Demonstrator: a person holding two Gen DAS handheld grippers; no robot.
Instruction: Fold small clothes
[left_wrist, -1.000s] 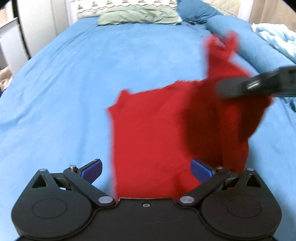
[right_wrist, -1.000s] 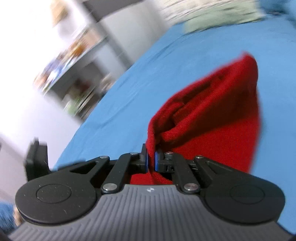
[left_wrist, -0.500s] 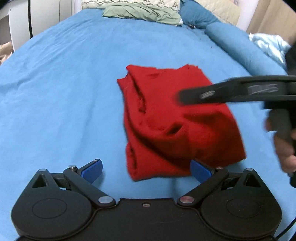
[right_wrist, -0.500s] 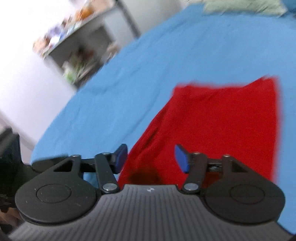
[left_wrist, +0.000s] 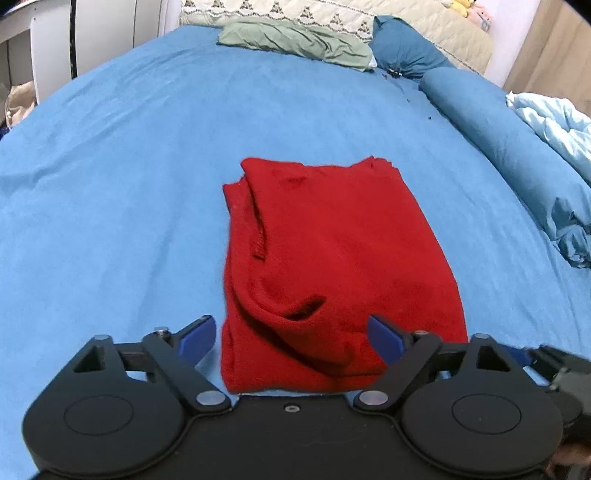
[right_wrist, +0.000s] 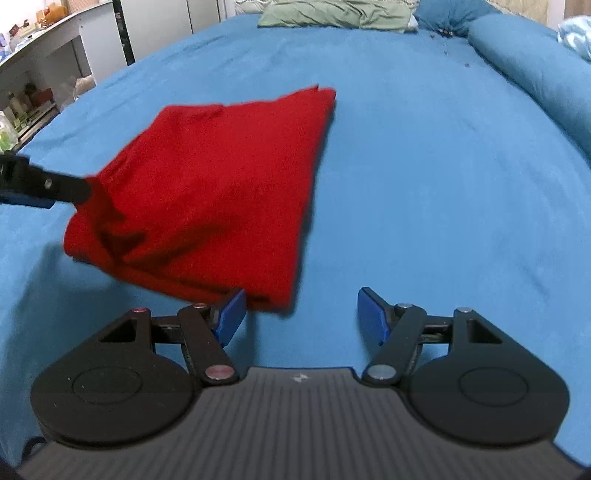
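The bed (left_wrist: 110, 177) carries a blue sheet that fills most of both views; a blue bolster (left_wrist: 498, 140) lies along its right side, with pale blue bedding (left_wrist: 554, 122) beyond it; a green pillow (left_wrist: 295, 40) and a cream quilt (left_wrist: 332, 18) lie at the far end; a white shelf unit (right_wrist: 55, 74) stands off the bed's left edge in the right wrist view.

The red garment (left_wrist: 325, 266) lies folded on the sheet near the middle of the bed, roughly rectangular, with loose creases at its near end and a layered edge on its left; its near edge sits just ahead of both tools.

The left gripper (left_wrist: 291, 338) is released, fingers spread wide on either side of the garment's near end, nothing held; its finger (right_wrist: 48, 186) shows in the right wrist view at the garment's left edge; contact cannot be told.

The right gripper (right_wrist: 301, 314) is released, jaws wide over bare sheet; its left pad (right_wrist: 231, 314) sits at the garment's near corner.
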